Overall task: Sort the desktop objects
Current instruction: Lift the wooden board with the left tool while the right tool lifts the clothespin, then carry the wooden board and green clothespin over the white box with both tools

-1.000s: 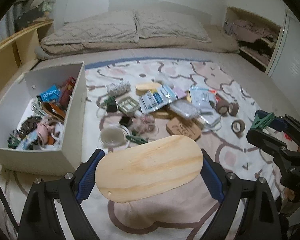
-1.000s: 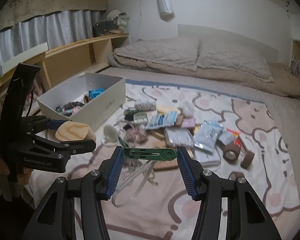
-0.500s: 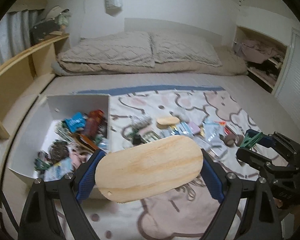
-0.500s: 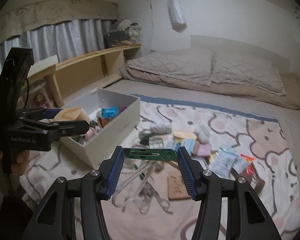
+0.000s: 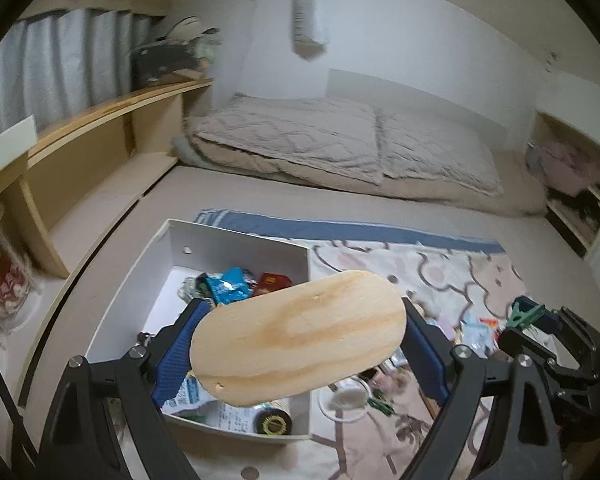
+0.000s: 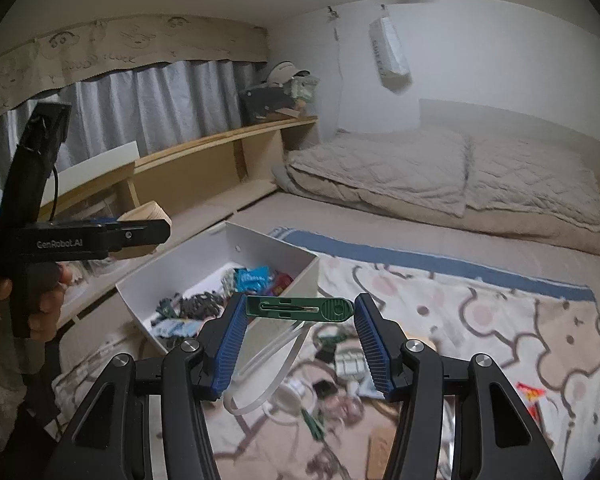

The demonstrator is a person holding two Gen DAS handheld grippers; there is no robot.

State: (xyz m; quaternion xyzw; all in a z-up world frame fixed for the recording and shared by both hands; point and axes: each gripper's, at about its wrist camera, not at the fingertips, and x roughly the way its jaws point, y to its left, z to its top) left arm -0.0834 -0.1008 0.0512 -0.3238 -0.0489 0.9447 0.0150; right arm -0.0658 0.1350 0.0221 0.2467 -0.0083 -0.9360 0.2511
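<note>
Gripping wooden board [image 5: 296, 338], green clip [image 6: 300, 309] (perhaps plastic)

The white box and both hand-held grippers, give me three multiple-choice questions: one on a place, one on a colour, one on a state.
1. Where does the white box sit?
A. on the wooden shelf
B. on the bed, at the patterned blanket's edge
C. on the pillows

2. What colour is the clip in the right hand-held gripper?
A. green
B. red
C. yellow

3. What is the state of the left hand-held gripper?
A. open and empty
B. shut on a roll of tape
C. shut on a wooden board

Answers: 1 B, the box rests on the bed beside the blanket. 2 A, the clip between the blue pads is green. 3 C, both pads press the oval board's ends.
</note>
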